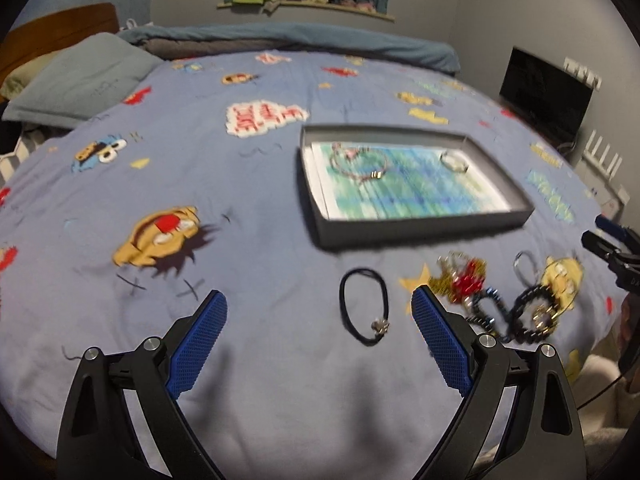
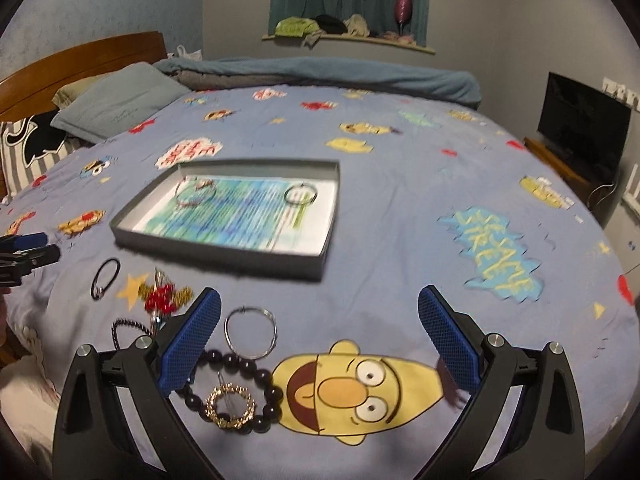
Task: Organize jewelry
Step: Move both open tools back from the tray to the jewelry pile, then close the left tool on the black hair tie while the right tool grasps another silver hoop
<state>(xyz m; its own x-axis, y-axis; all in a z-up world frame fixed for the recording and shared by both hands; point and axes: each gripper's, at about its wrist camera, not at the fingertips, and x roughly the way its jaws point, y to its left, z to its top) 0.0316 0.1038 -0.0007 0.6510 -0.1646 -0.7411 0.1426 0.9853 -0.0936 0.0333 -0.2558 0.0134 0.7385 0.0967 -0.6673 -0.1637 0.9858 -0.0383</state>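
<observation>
One bed with a blue cartoon bedspread [image 2: 400, 240] filled both views. One shallow grey tray [image 2: 280, 256] sat centre-left in the right wrist view and centre-right in the left wrist view, holding two pieces: a pinkish bracelet [image 2: 194, 192] at its far left and a clear ring bracelet [image 2: 301, 195] at its far right. The rest of the tray floor was free.

Loose jewelry on the bedspread, lower left of the right view, six pieces counted:
- one black cord bracelet [image 1: 364, 306]
- one red-and-gold beaded piece [image 2: 163, 300]
- one small dark bead bracelet [image 2: 122, 330], partly hidden
- one silver hoop [image 2: 251, 333]
- one large black bead bracelet [image 2: 240, 392]
- one gold ring bracelet [image 2: 231, 406] lying inside it

Open bedspread lay right of the cluster and around the tray.

Left gripper [image 1: 318, 314] hovered low with its fingers spread wide, the cord bracelet between them, untouched. Right gripper [image 2: 320, 312] was also spread wide and empty, with the hoop just beside its left finger.
</observation>
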